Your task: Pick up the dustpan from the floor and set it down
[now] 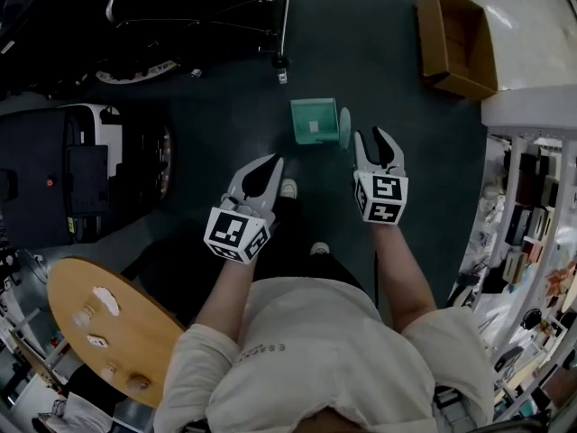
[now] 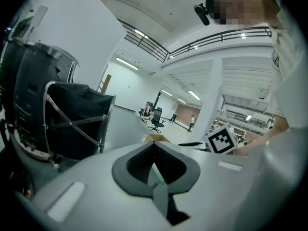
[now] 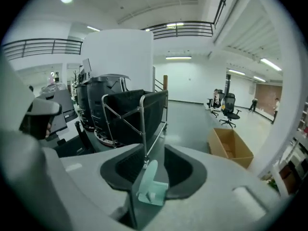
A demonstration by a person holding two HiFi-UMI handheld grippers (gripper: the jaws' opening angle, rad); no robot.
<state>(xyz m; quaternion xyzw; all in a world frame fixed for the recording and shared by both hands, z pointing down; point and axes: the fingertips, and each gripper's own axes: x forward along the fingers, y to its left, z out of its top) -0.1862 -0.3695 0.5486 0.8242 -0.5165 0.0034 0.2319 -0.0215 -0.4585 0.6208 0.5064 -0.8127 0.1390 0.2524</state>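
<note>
Beyond the released right gripper [image 1: 375,139] — dustpan [image 3: 151,189], part-masked by its jaws; left gripper [image 1: 270,163] clenched, empty.

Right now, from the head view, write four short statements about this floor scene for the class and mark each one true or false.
1. The teal plastic dustpan sits on the dark floor. True.
2. The right gripper is clamped on the dustpan. False: its fingers stand apart, and the dustpan is on the floor beyond them.
3. An open brown cardboard box sits on the floor beyond the dustpan. True.
4. The left gripper has its fingers spread wide. False: they are together, with nothing held.
</note>
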